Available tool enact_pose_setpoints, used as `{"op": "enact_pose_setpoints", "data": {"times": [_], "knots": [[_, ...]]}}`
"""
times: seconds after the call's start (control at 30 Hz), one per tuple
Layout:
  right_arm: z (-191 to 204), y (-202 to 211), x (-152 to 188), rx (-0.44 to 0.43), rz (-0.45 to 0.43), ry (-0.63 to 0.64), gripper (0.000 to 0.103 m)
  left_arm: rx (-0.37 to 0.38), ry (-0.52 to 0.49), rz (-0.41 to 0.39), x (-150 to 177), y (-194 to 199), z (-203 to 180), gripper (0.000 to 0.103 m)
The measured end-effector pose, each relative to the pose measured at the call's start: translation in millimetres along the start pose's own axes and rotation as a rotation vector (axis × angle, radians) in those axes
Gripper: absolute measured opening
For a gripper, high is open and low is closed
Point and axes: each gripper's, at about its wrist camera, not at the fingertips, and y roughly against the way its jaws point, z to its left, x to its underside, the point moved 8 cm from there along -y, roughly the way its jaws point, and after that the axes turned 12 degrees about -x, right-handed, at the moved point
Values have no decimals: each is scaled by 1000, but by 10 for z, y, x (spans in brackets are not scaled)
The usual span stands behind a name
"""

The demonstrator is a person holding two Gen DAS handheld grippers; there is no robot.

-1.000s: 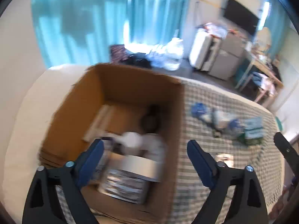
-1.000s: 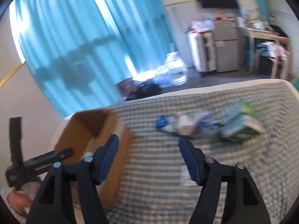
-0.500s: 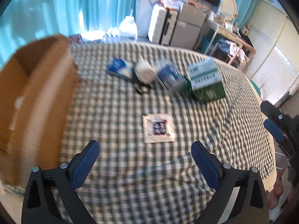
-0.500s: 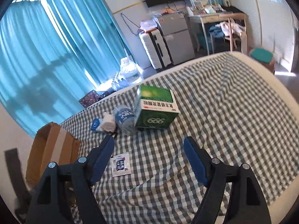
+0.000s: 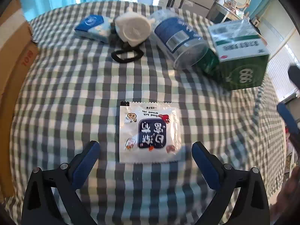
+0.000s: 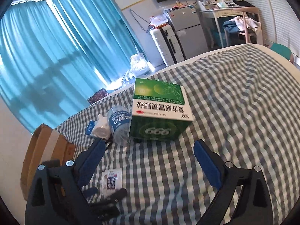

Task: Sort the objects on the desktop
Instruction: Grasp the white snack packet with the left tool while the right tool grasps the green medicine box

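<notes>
A white sachet (image 5: 149, 133) with a dark blue label lies flat on the checked cloth. My left gripper (image 5: 145, 150) hangs open just above it, one finger on each side, not touching. Behind it lie a black hair tie (image 5: 126, 54), a white bundle (image 5: 133, 29), a blue tissue pack (image 5: 91, 28), a clear bottle (image 5: 180, 41) on its side and a green medicine box (image 5: 241, 56). My right gripper (image 6: 148, 149) faces the green box (image 6: 159, 112) from a short way off, its jaws opening with nothing between them. The sachet (image 6: 111, 181) shows small at lower left.
A cardboard box (image 5: 13, 60) stands at the left edge of the bed (image 6: 234, 97); its flaps (image 6: 46, 150) also show in the right wrist view. Blue curtains (image 6: 56, 56), a suitcase (image 6: 168, 43), a fridge and a desk stand beyond the bed.
My left gripper swung away from the cardboard box, across the cloth and down over the sachet. My right gripper dropped toward the green box and its jaws spread wider.
</notes>
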Motion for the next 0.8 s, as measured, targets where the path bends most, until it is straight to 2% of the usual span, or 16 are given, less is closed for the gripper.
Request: {"op": "enact_pose_setpoints", "data": {"times": [0.1,0.23,0.27,0.33,0.57,0.8], "knots": [[-57,-120,-55,16,0,2,96,-37,-61,-46,-13,-21,-48,92],[-159,-198,-100,10,-9,-42,96,-21,-88,-82,-57,45,-73,62],[-185,-212,-107,5,-9,-59,96,-17,-95,-88,-71,58,-76,60],[-215,-237,-125,-4,-9,-76,96,-4,-103,-93,-94,68,-98,48],[-292,-453,-100,-18,31,-114,97,17,-91,-96,-157,130,-64,45],[-302,-536,-165,-18,18,-115,95,16,-67,-88,-223,155,56,44]]}}
